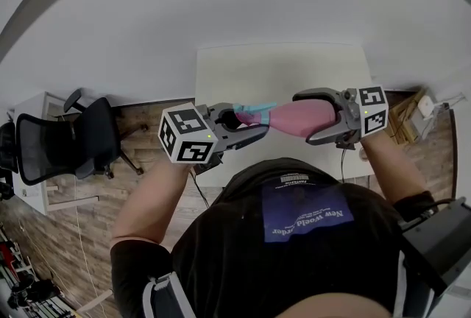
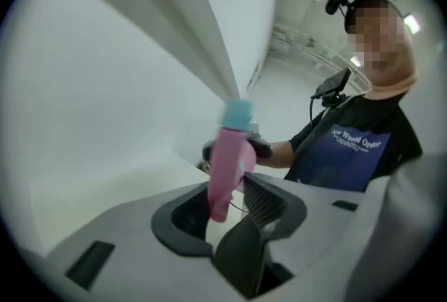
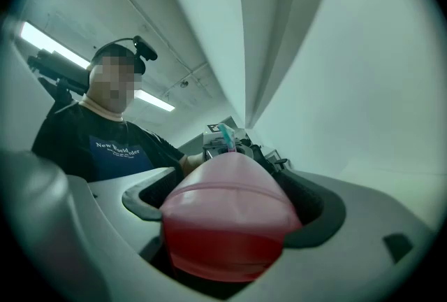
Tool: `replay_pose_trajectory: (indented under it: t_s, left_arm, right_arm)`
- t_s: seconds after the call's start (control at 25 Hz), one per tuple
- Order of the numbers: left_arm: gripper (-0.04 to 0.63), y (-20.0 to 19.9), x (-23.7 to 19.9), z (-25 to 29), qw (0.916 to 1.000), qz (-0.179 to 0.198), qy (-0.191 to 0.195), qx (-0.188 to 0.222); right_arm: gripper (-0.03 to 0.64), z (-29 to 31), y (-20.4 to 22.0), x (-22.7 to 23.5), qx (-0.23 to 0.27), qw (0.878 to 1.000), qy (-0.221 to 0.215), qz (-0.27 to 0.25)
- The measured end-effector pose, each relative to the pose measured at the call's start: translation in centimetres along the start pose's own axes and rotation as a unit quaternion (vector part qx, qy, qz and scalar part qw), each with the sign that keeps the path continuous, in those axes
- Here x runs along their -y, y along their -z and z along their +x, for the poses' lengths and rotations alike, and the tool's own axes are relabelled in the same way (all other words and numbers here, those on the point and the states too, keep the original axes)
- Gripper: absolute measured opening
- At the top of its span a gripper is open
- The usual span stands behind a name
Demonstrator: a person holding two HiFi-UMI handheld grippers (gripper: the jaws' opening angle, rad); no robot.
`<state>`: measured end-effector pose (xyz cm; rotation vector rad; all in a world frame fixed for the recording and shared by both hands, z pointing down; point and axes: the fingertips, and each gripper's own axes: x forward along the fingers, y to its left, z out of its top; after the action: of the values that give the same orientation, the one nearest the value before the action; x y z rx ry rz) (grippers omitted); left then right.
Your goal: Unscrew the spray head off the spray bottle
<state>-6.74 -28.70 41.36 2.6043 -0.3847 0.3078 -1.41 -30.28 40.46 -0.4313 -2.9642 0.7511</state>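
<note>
Tapering pink bottle (image 1: 303,118), teal spray head (image 1: 259,108)

Pink spray bottle (image 1: 302,118), turquoise spray head (image 1: 256,110).

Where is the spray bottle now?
The spray bottle is at the head view's centre, over the white table, its body in the right hand-held gripper, its spray head between the jaws of the left hand-held gripper.

White table (image 1: 280,70), wood floor (image 1: 147,124), black office chair (image 1: 62,138)
</note>
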Motion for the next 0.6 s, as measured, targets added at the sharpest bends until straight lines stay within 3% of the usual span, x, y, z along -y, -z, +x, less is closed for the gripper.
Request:
replay_pose_trajectory:
  t_s: [0.04,0.24,0.44,0.52,0.6]
  left_arm:
    - [0.122,0.08,0.31,0.13,0.9998,-0.018,0.006,0.003]
    - [0.121,-0.03,0.42,0.27,0.9975,-0.068,0.019,0.008]
    - [0.121,0.19,0.01,0.43,0.9787,-0.197,0.057,0.012]
    - [0.121,0.21,0.04,0.50,0.9777,-0.202,0.057,0.010]
    - [0.121,-0.19,0.19,0.42,0.9828,-0.176,0.054,0.013]
  right_arm:
    - [0.466,-0.03,0.09,-0.16,-0.003,1.000,0.006,-0.013]
    - [0.466,-0.12,-0.11,-0.32,-0.007,0.999,0.017,-0.049]
    - [0.466,-0.10,-0.42,-0.31,-0.025,0.994,0.031,-0.104]
    - [0.466,-0.23,-0.32,-0.26,-0.019,0.994,0.030,-0.106]
    - [0.466,-0.46,-0.42,-0.13,0.004,0.996,0.021,-0.085]
